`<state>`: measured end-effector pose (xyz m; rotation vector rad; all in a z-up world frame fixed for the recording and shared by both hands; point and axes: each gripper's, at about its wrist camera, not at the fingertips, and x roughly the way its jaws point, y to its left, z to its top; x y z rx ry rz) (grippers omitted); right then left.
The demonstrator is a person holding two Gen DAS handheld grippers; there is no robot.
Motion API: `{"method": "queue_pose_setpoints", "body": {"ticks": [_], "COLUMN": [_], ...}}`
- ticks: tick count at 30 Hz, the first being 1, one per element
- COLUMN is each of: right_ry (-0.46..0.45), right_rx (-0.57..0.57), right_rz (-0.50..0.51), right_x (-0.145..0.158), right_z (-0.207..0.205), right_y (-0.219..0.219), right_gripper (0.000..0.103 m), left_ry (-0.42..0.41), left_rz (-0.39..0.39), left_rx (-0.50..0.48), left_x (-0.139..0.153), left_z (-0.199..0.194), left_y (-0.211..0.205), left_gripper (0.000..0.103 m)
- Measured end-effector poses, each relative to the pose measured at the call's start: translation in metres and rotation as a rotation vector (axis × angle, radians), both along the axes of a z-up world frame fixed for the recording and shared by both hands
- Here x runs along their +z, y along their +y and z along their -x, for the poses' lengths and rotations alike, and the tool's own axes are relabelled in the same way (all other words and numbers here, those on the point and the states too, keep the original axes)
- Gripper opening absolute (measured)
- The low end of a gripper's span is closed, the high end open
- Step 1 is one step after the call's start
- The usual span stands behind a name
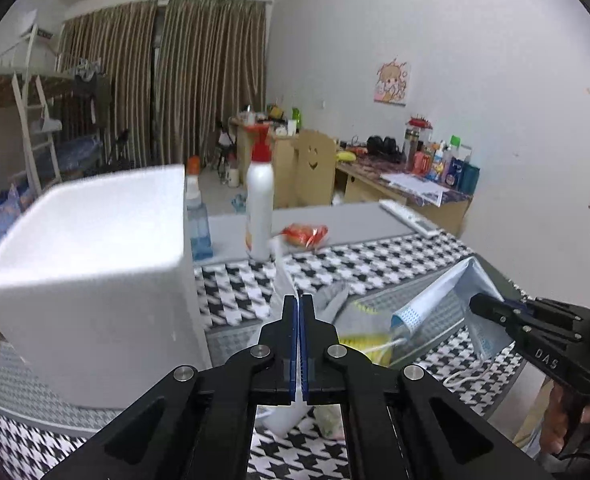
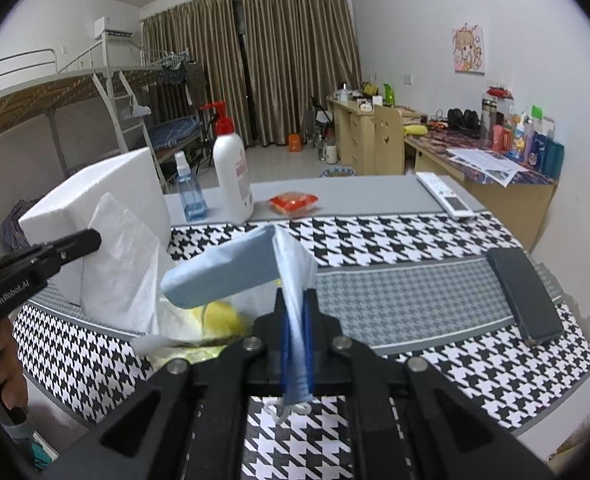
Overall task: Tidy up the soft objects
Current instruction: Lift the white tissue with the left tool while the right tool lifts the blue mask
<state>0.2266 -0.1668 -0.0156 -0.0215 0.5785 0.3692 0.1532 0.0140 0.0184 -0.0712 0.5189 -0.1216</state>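
My left gripper (image 1: 299,300) is shut on a thin white tissue (image 2: 123,264), which hangs in a crumpled sheet in front of the white foam box (image 1: 87,272). My right gripper (image 2: 295,296) is shut on a light blue face mask (image 2: 223,276). The mask is lifted above the houndstooth cloth (image 2: 395,240), and its ear loop dangles below the fingers. In the left wrist view the right gripper (image 1: 475,304) is at the right with the mask (image 1: 435,300) stretched from it. Under both lies a yellow soft item (image 2: 223,316), partly hidden by the tissue and mask.
Behind the cloth stand a white pump bottle (image 2: 233,176) and a blue spray bottle (image 2: 191,192), with a red packet (image 2: 293,202) beside them. A white remote (image 2: 445,194) and a black flat case (image 2: 525,292) lie at the right. A person's hand (image 2: 3,372) holds the left gripper's handle.
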Motion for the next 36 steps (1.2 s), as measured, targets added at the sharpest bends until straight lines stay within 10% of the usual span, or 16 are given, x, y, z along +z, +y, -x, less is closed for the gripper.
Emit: {"method": "queue_pose_setpoints", "body": {"ticks": [36], "right_ry": [-0.125], "right_rx": [-0.059], "right_rz": [-0.011], "right_x": [0.041], "right_z": [-0.005], "right_y": [0.002], "right_gripper": [0.009], "left_ry": [-0.118], "left_rz": [-0.039], "left_rx": [0.036], "left_x": [0.075], "left_z": [-0.004], "left_y": [0.017], "left_gripper": [0.001]}}
